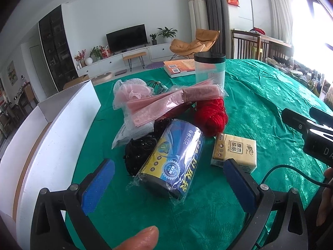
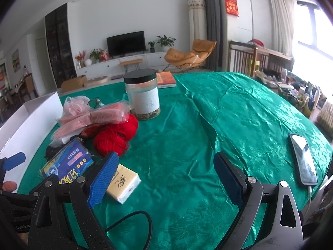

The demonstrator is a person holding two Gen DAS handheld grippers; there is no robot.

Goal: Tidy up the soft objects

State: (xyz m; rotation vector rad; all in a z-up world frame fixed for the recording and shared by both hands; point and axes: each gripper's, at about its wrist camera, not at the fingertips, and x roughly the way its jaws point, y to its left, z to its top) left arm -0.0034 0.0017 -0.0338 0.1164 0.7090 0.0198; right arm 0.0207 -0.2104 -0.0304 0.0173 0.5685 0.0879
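Note:
A pile of soft things lies on the green tablecloth (image 1: 260, 95): a blue roll of bags (image 1: 172, 160), black mesh fabric (image 1: 139, 152), red yarn (image 1: 210, 114), pink packets (image 1: 166, 102), a pink bath pouf (image 1: 131, 91) and a yellow tissue pack (image 1: 234, 152). My left gripper (image 1: 168, 181) is open, its jaws either side of the blue roll's near end. My right gripper (image 2: 164, 179) is open and empty over bare cloth, right of the tissue pack (image 2: 124, 183), the roll (image 2: 66, 162) and the yarn (image 2: 116, 137).
An open white box (image 1: 52, 145) stands left of the pile. A clear jar with a black lid (image 2: 143, 95) and an orange book (image 2: 166, 79) sit behind the pile. A phone (image 2: 303, 162) with a cable lies at the right edge.

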